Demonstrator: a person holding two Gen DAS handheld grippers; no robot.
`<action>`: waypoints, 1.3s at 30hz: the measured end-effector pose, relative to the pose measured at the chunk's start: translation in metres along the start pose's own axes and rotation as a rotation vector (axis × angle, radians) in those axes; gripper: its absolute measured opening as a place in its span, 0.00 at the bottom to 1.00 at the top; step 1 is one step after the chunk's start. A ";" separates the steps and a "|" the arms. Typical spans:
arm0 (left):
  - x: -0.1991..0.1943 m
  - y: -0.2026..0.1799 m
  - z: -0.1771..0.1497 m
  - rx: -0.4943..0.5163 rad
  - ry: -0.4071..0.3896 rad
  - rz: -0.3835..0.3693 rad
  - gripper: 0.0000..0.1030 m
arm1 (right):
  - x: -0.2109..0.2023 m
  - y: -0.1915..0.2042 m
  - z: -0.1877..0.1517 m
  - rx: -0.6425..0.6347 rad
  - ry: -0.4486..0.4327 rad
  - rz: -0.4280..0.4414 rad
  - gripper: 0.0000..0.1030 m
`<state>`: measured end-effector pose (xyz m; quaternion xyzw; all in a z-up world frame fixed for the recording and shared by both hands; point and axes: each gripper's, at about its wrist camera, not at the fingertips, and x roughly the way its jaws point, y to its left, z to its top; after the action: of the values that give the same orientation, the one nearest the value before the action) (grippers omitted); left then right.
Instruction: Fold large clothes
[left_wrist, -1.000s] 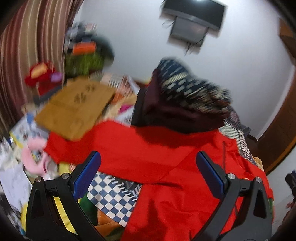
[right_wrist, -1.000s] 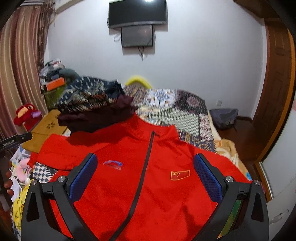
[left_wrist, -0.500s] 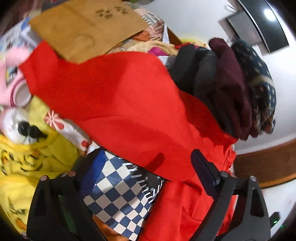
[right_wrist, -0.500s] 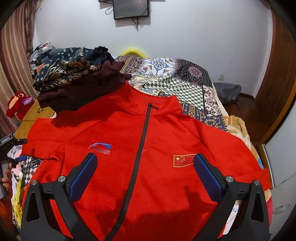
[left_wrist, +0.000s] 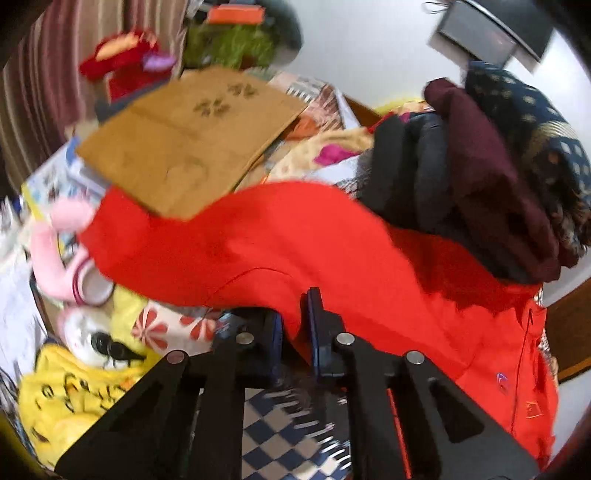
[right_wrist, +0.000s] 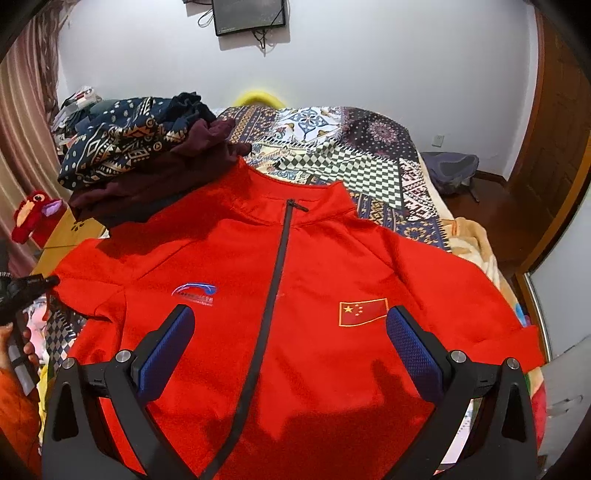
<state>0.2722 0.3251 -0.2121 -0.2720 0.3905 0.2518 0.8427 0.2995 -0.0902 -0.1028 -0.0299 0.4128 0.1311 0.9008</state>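
A red zip-front track jacket (right_wrist: 295, 295) lies spread face-up across the frame's centre. The left gripper (left_wrist: 295, 325) pinches its sleeve edge; the right gripper (right_wrist: 288, 343) hovers, fingers spread wide, above its chest.

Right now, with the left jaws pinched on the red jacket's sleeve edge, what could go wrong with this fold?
1. The left gripper holds only a thin edge of the red jacket; the fabric may slip out when lifted.
2. The pile of dark clothes lies on the jacket's shoulder, so pulling the sleeve could drag or topple it.
3. The cardboard sheet overlaps the sleeve end and may snag or shift.
The right gripper hovers open, pinning nothing.
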 end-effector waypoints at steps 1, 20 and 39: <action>-0.006 -0.009 0.003 0.025 -0.023 -0.002 0.08 | -0.002 -0.001 0.000 -0.003 -0.005 -0.005 1.00; -0.135 -0.209 -0.012 0.499 -0.260 -0.322 0.03 | -0.026 -0.007 -0.013 -0.084 -0.064 -0.038 1.00; -0.047 -0.023 0.015 -0.022 0.088 -0.318 0.71 | -0.007 0.014 -0.010 -0.087 -0.021 -0.056 1.00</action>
<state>0.2678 0.3085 -0.1601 -0.3502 0.3760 0.1072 0.8511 0.2842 -0.0798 -0.1036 -0.0791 0.3962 0.1237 0.9063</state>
